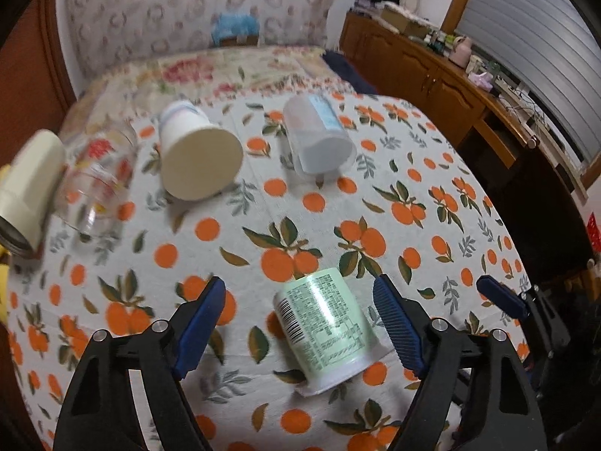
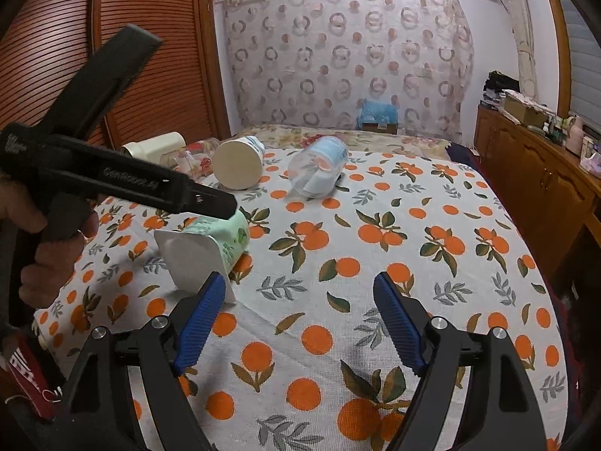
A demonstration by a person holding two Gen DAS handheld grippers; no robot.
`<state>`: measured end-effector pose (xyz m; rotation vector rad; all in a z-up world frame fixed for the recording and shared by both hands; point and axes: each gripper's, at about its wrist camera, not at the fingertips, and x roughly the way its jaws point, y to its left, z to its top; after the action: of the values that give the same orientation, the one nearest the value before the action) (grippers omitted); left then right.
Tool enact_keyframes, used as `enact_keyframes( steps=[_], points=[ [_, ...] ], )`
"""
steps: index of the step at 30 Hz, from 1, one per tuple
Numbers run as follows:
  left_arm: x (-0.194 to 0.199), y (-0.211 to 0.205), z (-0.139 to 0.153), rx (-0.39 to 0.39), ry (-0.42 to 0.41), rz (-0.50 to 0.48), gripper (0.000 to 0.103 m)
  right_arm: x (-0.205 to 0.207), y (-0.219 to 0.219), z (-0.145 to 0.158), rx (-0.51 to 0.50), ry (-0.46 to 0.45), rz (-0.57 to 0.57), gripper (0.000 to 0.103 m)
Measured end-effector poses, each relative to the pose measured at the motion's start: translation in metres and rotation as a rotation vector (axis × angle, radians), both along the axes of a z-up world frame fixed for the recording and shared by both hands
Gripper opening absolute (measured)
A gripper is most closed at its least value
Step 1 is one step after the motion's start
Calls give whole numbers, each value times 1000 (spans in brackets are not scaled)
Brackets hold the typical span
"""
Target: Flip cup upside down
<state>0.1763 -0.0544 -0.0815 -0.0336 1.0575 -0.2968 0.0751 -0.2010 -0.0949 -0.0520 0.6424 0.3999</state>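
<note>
Orange-print cloth covers the table; brown louvred door on the far left, patterned curtain behind, wooden sideboard along the right wall.

Green cup lies on its side near the front edge, printed label and barcode up, white flanged rim touching the cloth. In the right wrist view its white mouth faces the camera, just beyond the left blue pad.

Left gripper: jaws spread wide, blue ribbed pads on either side of the green cup, neither touching it. Seen from the right wrist view, its black body slants down from upper left, tip over the cup; the person's hand wraps the handle, fingers curled.

Right gripper: jaws wide apart, nothing between them but cloth, held low and just beside the cup.

Farther back, all on their sides: cream cup, clear plastic cup, printed glass, beige tumbler at the left edge.
</note>
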Motion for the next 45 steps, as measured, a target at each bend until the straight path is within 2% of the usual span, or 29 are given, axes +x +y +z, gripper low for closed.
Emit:
enact_keyframes(
  steps=[1, 7, 9, 11, 13, 21, 28, 32, 45],
  points=[
    [3, -1, -3, -6, 18, 3, 69, 0, 0, 0, 2, 0, 0, 83],
    [14, -5, -17, -32, 109, 12, 64, 3, -3, -5, 21, 14, -11, 83],
    [16, -8, -21, -33, 128, 11, 61, 4, -4, -6, 26, 15, -16, 83],
    [18, -8, -23, -42, 142, 14, 52, 4, -5, -6, 30, 16, -18, 83],
    [18, -7, -21, -42, 136, 17, 52, 5, -5, -7, 31, 16, -18, 83],
    [18, -2, 0, 7, 10, 17, 50, 4, -6, -6, 26, 14, -18, 83],
    [23, -3, 14, 95, -149, 23, 49, 5, -7, -6, 30, 17, -24, 83],
    [29, -6, 11, 169, -242, 29, 49, 4, -6, -5, 33, 17, -32, 83],
    [22, -10, 0, 249, -338, 18, 49, 3, -7, -5, 37, 17, -38, 83]
  ],
)
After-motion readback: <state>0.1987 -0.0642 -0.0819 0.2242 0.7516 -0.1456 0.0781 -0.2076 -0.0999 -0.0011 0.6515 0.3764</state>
